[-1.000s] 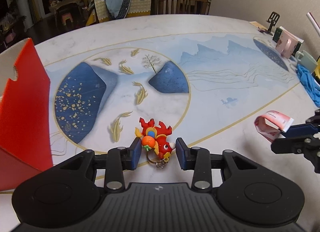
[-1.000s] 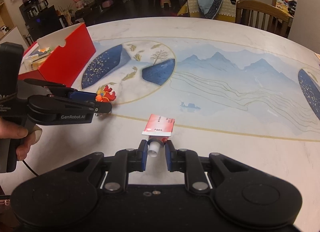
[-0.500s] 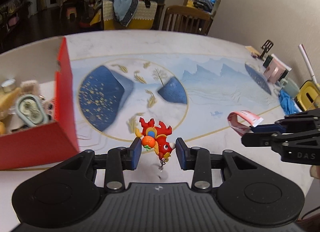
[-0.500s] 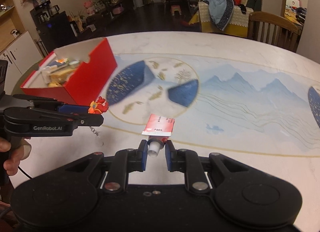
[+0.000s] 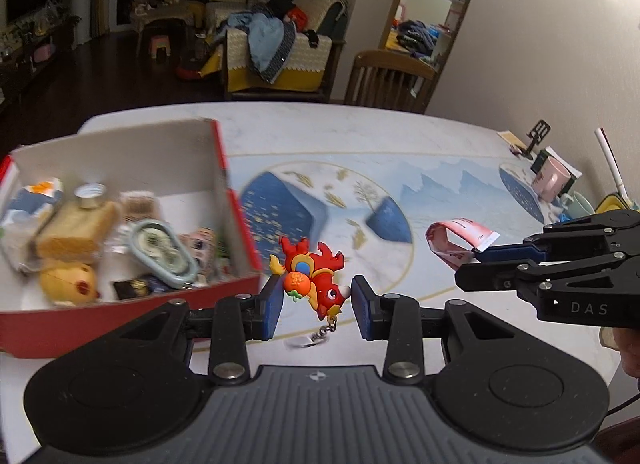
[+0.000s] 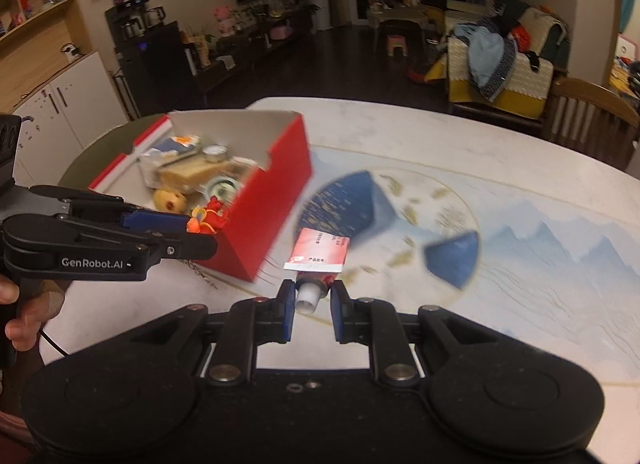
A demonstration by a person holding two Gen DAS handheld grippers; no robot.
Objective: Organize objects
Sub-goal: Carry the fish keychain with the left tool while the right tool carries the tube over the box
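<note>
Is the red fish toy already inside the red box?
No, the red fish toy hangs between the left gripper fingers, above the table beside the red box, not inside it.

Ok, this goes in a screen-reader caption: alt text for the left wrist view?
The left gripper holds a red fish keychain beside an open red box of small items; at right, the right gripper holds a red tube.

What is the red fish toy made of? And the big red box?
The fish keychain, pinched in the left tongs, looks like soft moulded rubber or plastic: smooth, matte, bright flat colours, with a metal chain below. The red box looks like cardboard: thin walls, plain pale inside, a cut notch in its rim.
</note>
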